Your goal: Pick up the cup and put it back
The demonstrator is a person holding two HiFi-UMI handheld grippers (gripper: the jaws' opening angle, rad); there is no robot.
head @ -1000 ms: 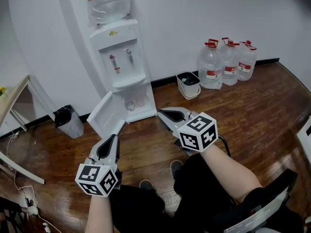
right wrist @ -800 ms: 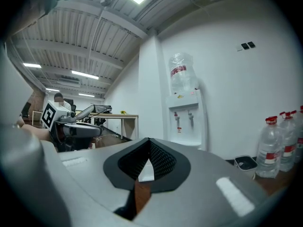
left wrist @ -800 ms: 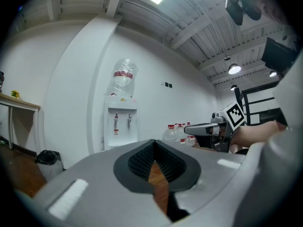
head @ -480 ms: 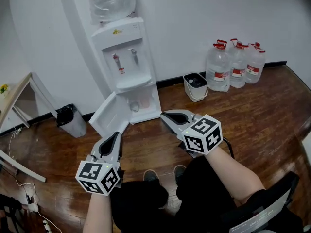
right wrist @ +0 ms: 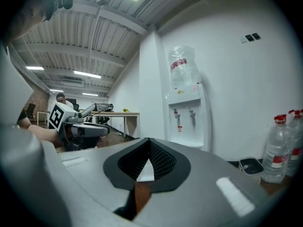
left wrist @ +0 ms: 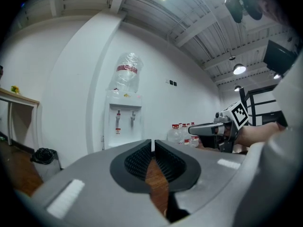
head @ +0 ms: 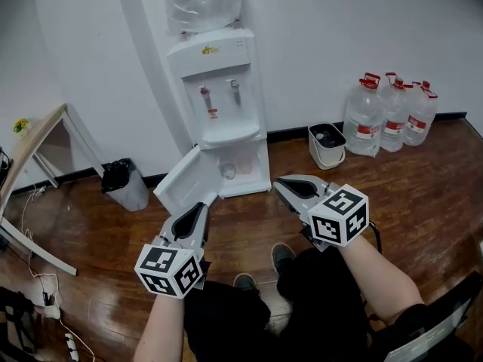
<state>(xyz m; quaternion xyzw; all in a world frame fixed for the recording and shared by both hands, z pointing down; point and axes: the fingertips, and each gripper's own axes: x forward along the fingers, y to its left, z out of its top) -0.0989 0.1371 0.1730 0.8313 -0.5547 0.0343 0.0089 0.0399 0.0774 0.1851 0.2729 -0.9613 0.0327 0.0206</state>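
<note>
Wood floor carries everything. Head view looks steeply down on it.

White water dispenser stands at the floor's far edge, against the wall. An inverted bottle sits on top. Its lower cabinet door is swung open to the left and out over the floor.

Table at the floor's left edge, only partly in view.

3 water jugs with red caps are clustered at the far right edge by the wall. White bucket is just left of them. Black bin is at the far edge, between table and dispenser.

Left gripper points level toward the open door. Its jaws are fully together with nothing between them.

Right gripper also points level at the dispenser. Its jaws are closed tip to tip and it is empty too. Both are well short of the cabinet.

Cup is clear and upright inside the dispenser's open lower compartment, near its front edge. There is a pinkish item beside it on the right; I can't tell what it is.
</note>
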